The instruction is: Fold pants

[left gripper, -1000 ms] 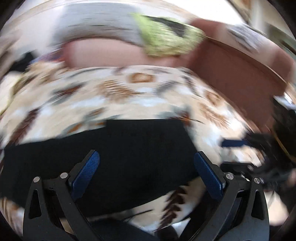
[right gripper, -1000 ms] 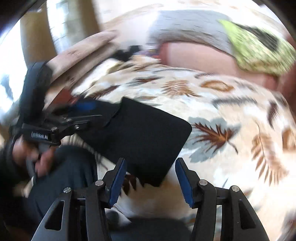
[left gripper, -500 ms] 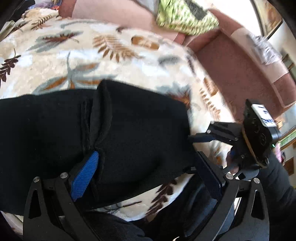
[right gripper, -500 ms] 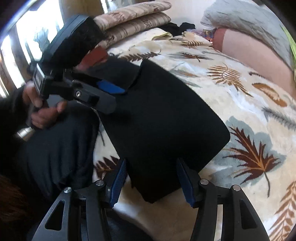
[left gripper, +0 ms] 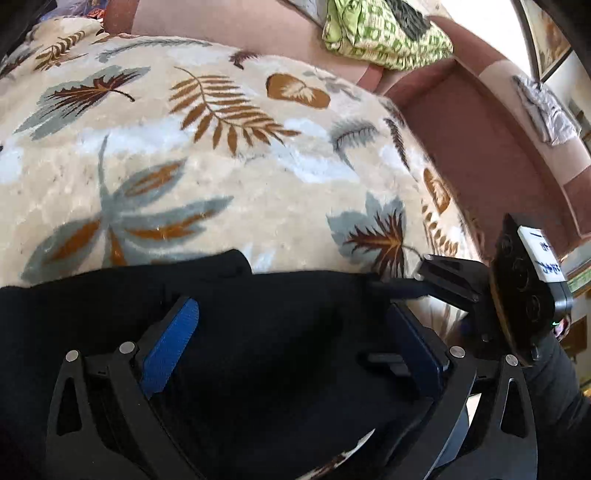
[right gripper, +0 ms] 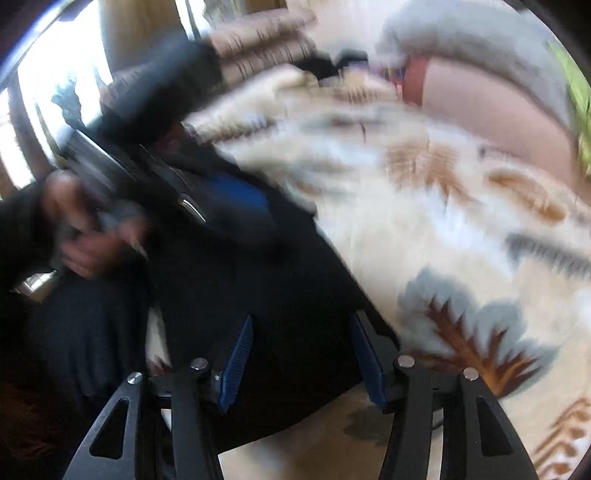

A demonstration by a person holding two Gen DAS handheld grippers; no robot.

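Folded black pants point(left gripper: 280, 332) lie along the near edge of a cream blanket with a leaf pattern point(left gripper: 229, 184). My left gripper point(left gripper: 295, 332) hovers low over them, open wide, its blue pads point(left gripper: 171, 343) on either side of the cloth. To its right, the right gripper's body point(left gripper: 517, 295) reaches in with a finger at the pants' right end. In the blurred right wrist view, my right gripper point(right gripper: 303, 358) is open over the pants point(right gripper: 295, 295), and its pads do not press the cloth. The left gripper point(right gripper: 207, 199) and the hand holding it point(right gripper: 81, 240) show at the upper left.
A green patterned cloth point(left gripper: 384, 33) lies on the reddish sofa back point(left gripper: 480, 155) beyond the blanket. A grey pillow point(right gripper: 461, 48) and a stack of folded beige blankets point(right gripper: 258, 40) sit at the far end. The person's dark-clothed legs point(right gripper: 74, 332) are at the near edge.
Both grippers have come lower and closer to the pants' near edge. The raised fold seen half a second ago now lies flatter. The right wrist view has gone blurred.
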